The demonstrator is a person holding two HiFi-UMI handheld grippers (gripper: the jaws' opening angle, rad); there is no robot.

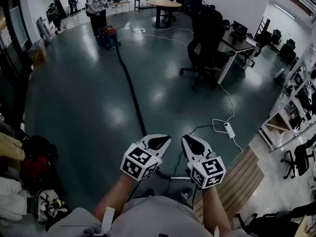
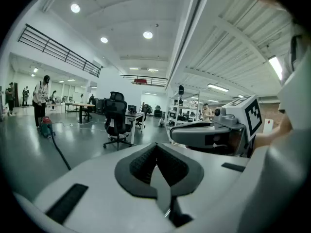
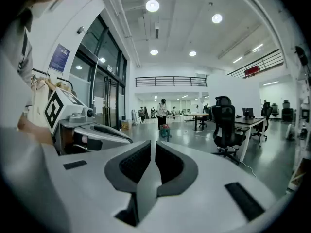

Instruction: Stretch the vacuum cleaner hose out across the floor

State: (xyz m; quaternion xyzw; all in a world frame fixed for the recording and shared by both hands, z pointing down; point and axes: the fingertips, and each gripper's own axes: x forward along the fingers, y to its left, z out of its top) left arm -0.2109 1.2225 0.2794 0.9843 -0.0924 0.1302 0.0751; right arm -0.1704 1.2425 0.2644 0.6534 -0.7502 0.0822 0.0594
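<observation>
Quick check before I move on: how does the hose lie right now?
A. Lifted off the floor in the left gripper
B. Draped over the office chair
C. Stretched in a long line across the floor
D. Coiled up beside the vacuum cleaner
C: in the head view the hose runs as one long, gently curved line over the floor, from the vacuum cleaner toward the person.

A black hose (image 1: 129, 83) runs over the glossy dark grey-green floor (image 1: 84, 98) to a red vacuum (image 1: 109, 33) at 11 o'clock. The left gripper (image 1: 163, 139) and right gripper (image 1: 187, 139) are white with black pads, and both carry black-and-white square markers (image 1: 139, 163). The chair (image 1: 205, 38) at 1 o'clock is black. At 3 o'clock, a white power strip (image 1: 229, 130) lies on a white cable (image 1: 224, 95). The round table (image 1: 164, 4) is tan wood, as are the slats (image 1: 242, 177) at 4 o'clock. The bag (image 1: 34, 167) at 8 o'clock is red.
</observation>
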